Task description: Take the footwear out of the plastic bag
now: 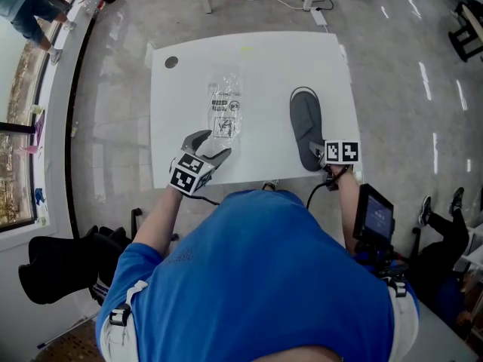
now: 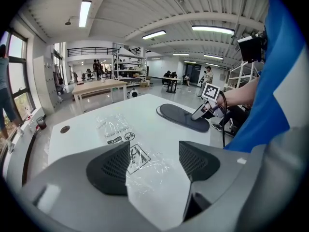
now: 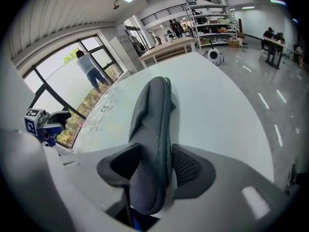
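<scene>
A grey slipper [image 1: 306,123] lies on the right part of the white table [image 1: 264,59], out of the bag. The clear plastic bag [image 1: 225,108] lies flat and crumpled left of it. My right gripper [image 1: 323,155] is at the slipper's near end; in the right gripper view the slipper [image 3: 152,124] stands on edge between the spread jaws of the right gripper [image 3: 154,166], unpressed. My left gripper [image 1: 213,143] hovers open just above the bag's near end. In the left gripper view, the left gripper [image 2: 153,161] holds nothing and the bag [image 2: 120,132] lies beyond it.
A round grommet hole [image 1: 171,62] sits in the table's far left corner. A black screen [image 1: 375,217] hangs by the person's right side. A dark bag [image 1: 60,266] rests on the floor at the left. Workbenches and people stand far off in the hall.
</scene>
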A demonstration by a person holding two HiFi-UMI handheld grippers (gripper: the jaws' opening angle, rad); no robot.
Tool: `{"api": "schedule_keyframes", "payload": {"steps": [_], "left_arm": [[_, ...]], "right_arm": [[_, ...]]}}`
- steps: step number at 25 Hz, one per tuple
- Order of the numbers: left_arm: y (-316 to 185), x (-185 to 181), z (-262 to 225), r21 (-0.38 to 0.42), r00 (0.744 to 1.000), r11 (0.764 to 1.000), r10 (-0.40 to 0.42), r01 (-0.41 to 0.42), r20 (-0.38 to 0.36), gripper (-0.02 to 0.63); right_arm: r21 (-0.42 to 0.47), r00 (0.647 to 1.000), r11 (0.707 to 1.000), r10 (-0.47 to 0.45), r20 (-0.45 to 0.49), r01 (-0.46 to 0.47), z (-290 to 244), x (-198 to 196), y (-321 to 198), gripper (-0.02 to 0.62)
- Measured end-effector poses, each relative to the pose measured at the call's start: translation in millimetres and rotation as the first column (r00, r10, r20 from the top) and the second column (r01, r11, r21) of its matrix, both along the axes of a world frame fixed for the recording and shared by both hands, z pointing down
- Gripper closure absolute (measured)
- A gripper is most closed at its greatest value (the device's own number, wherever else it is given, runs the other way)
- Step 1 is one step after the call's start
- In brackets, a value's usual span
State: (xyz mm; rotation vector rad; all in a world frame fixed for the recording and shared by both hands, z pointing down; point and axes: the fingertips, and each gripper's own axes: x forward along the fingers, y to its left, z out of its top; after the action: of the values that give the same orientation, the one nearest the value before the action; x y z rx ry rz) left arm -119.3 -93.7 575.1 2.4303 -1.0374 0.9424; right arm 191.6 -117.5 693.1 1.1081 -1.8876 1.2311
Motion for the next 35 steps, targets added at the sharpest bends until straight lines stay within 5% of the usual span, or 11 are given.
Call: {"api": "schedule_keyframes", "payload": {"steps": [11, 17, 25, 31, 35], "left_arm": [[-6.4, 12.9, -7.0, 0.057, 1.0, 0.998, 0.022, -0.021, -0.022, 0.29], [40.5, -6.9, -42.3, 0.179, 0.997, 0.984, 0.032, -0.019, -0.069, 0.361], [63.8, 11.9, -65.3, 0.285, 0.988, 0.958, 0.057, -0.013, -0.146, 0.516], [105.0, 41.5, -78.5, 0.352, 0.983, 0.935, 0.109, -0.05, -0.151, 0.593], [112.0, 50.3, -79.8, 0.378, 0.984, 0.925, 0.101, -0.038, -0.148, 0.6]], "right_arm": [[0.073, 0.991, 0.996, -0.037, -0.129, 0.047, -4.7, 8.9, -6.8, 0.371], [0.242, 0.976, 0.967, -0.028, -0.217, 0.082, -61.3, -22.2, 35.6, 0.371], [0.537, 0.943, 0.809, -0.063, -0.326, 0.24, -138.6, -68.1, 59.9, 0.378], [0.657, 0.917, 0.678, -0.064, -0.395, 0.33, -191.1, -93.9, 109.8, 0.442], [0.697, 0.915, 0.626, -0.068, -0.397, 0.35, -202.2, -104.0, 121.3, 0.509]]}}
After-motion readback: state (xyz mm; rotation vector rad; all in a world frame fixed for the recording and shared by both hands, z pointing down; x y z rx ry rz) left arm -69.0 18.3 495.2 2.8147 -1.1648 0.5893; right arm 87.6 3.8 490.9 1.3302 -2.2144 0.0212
